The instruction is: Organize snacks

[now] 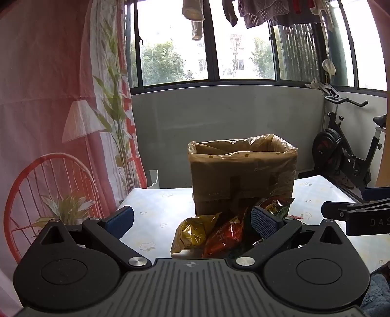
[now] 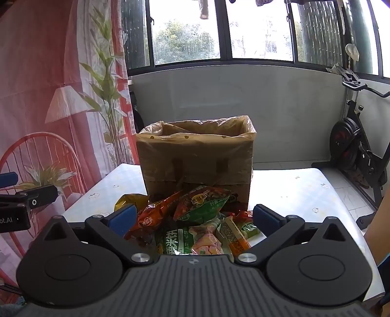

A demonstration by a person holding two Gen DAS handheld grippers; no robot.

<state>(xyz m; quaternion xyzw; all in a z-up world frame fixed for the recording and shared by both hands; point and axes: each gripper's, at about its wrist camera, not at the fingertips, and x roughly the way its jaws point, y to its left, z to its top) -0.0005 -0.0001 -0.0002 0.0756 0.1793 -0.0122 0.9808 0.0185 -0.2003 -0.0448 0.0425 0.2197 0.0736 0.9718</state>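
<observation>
A pile of snack packets (image 2: 195,224) lies on the white flowered table (image 2: 304,195), just in front of a brown cardboard box (image 2: 197,161) lined with clear plastic, its top open. In the left wrist view the same box (image 1: 241,173) stands behind a yellow packet (image 1: 192,231) and a red packet (image 1: 226,236). My left gripper (image 1: 192,219) hovers open above the pile's left part, holding nothing. My right gripper (image 2: 195,217) is open too, held over the green and red packets, its pads apart from them. Each gripper shows at the edge of the other's view.
A red curtain (image 1: 61,97) printed with a lamp, chair and plant hangs at the left. An exercise bike (image 2: 360,151) stands on the floor at the right, beyond the table's edge. Windows with hanging laundry (image 1: 256,12) fill the back above a grey wall.
</observation>
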